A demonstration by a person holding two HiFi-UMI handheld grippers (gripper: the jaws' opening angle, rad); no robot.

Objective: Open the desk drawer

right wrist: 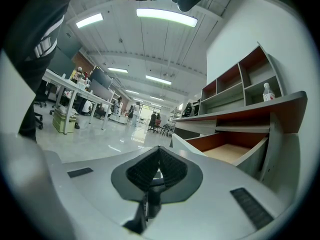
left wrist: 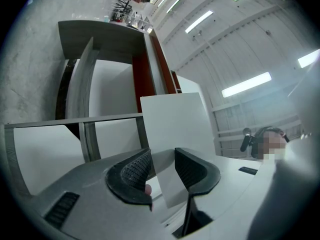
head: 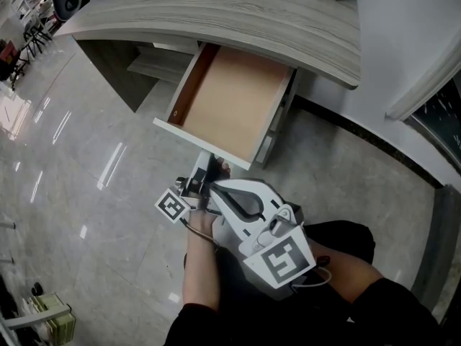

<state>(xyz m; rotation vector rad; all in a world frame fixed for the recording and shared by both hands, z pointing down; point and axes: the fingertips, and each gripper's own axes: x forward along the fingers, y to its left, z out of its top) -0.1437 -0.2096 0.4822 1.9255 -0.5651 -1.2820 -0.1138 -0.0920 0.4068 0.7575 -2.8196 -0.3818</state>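
Drawer (head: 230, 99) is sitting open under the worktop (head: 238, 13) at twelve o'clock; I am holding my left tool (left wrist: 162, 158) wide at its front and my right tool (right wrist: 159, 156) pinched together, empty.

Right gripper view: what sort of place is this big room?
Probably an open-plan office or workshop: a desk with an open drawer, wall shelves, long tables and ceiling strip lights.

Your right tool (right wrist: 159, 153) has its jaws pressed together with nothing between them. To its right, the drawer (right wrist: 227, 153) stands pulled out beneath the table (right wrist: 260, 106).
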